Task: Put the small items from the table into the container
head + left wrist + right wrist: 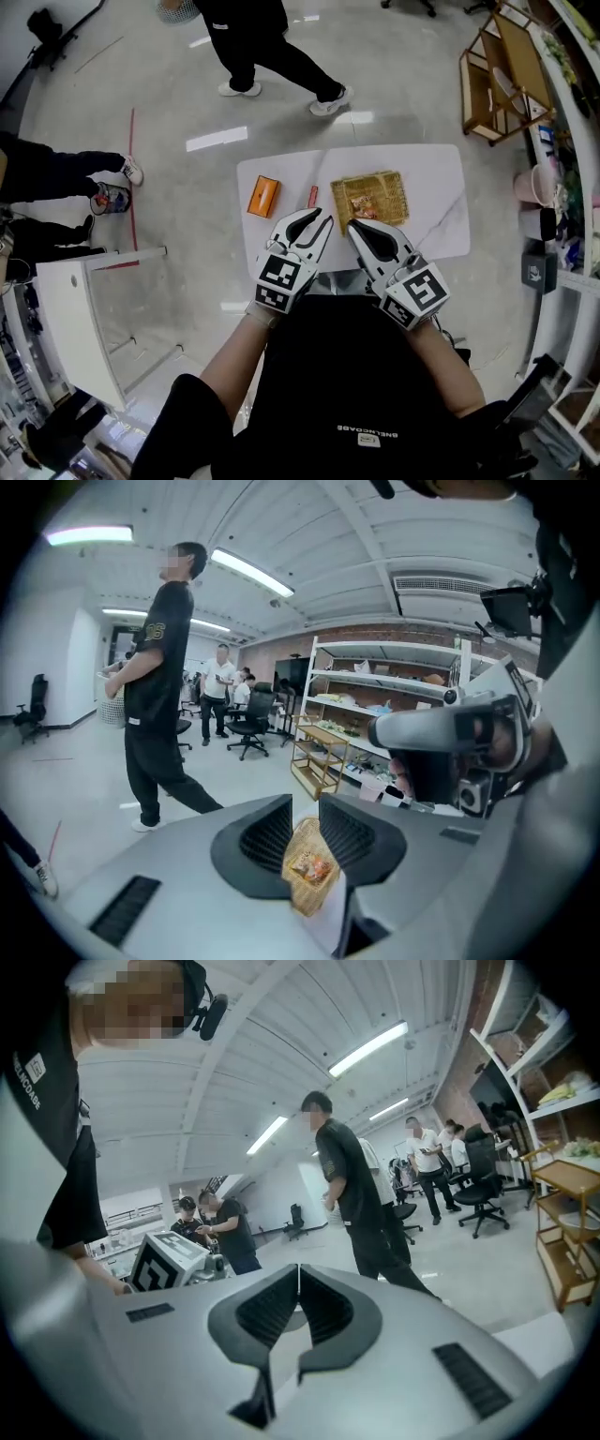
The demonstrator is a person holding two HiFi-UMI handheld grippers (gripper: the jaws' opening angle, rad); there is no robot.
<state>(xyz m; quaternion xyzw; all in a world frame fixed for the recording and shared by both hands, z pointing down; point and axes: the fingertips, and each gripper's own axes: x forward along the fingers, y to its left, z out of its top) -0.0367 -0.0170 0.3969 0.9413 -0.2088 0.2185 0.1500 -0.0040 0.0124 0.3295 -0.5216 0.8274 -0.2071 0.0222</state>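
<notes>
A white table [431, 187] carries an orange box [263, 196], a small red item [312, 196] and a woven basket [370, 175] with snack packets [367, 200] in it. Both grippers are raised above the table's near edge, close to my body. My left gripper [319, 217] is open and empty; in the left gripper view [305, 810] the basket [309, 864] shows far off through the gap between its jaws. My right gripper [356, 225] is shut with nothing in it, its tips touching in the right gripper view [298, 1271].
A person [262, 47] walks on the floor beyond the table, and other people stand at the left [56, 173]. A wooden trolley [502, 75] stands at the back right, shelving [562, 187] runs along the right, and a white frame [80, 309] is at my left.
</notes>
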